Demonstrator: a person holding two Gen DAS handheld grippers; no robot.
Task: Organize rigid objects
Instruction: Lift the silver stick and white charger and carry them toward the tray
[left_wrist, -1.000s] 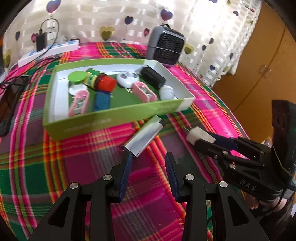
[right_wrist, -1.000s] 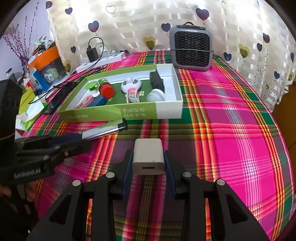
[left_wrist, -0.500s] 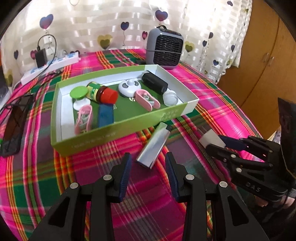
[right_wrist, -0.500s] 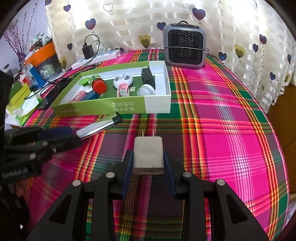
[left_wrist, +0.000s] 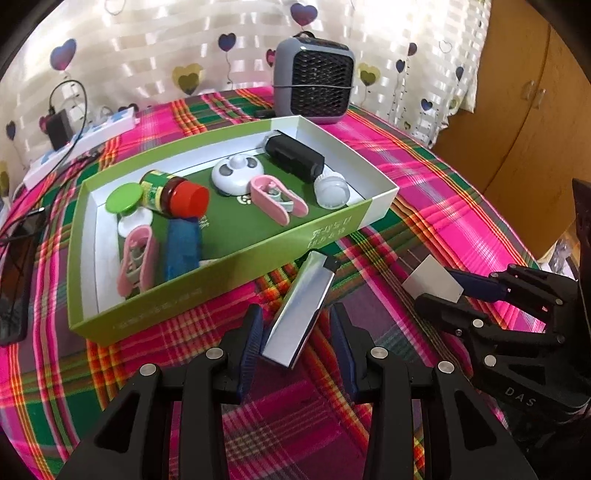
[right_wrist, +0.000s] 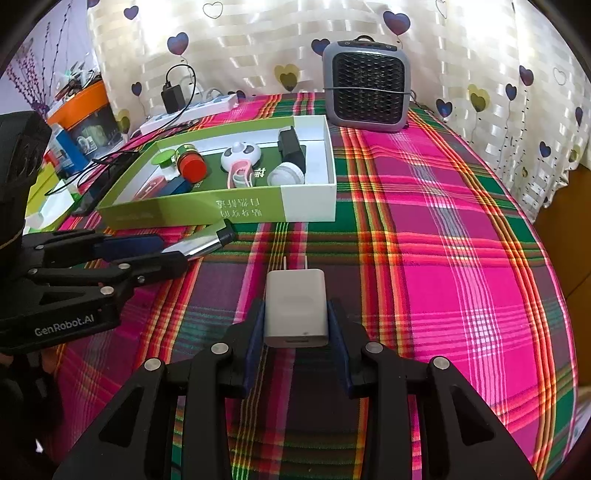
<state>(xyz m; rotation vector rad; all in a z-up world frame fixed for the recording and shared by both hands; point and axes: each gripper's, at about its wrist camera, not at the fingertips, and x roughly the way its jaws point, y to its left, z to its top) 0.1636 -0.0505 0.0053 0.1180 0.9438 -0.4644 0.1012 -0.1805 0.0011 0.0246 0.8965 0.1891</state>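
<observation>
A green and white box (left_wrist: 334, 229) on the plaid table holds several small items: a red-capped bottle (left_wrist: 173, 192), pink clips, a black case, white round pieces. My left gripper (left_wrist: 297, 345) stands with its jaws on both sides of a silver lighter (left_wrist: 301, 308), which lies on the cloth just in front of the box; a gap shows on each side. The lighter also shows in the right wrist view (right_wrist: 201, 243). My right gripper (right_wrist: 295, 339) is shut on a white charger plug (right_wrist: 295, 306), prongs forward, right of the left gripper.
A grey fan heater (right_wrist: 365, 92) stands behind the box. A power strip with a black adapter (left_wrist: 81, 136) lies at the back left. A black phone (left_wrist: 14, 277) lies left of the box. A wooden cabinet (left_wrist: 528, 110) is at the right.
The left gripper has closed in around the lighter, which now lies between its jaws. The right gripper has drawn back and up a little with the charger plug.
</observation>
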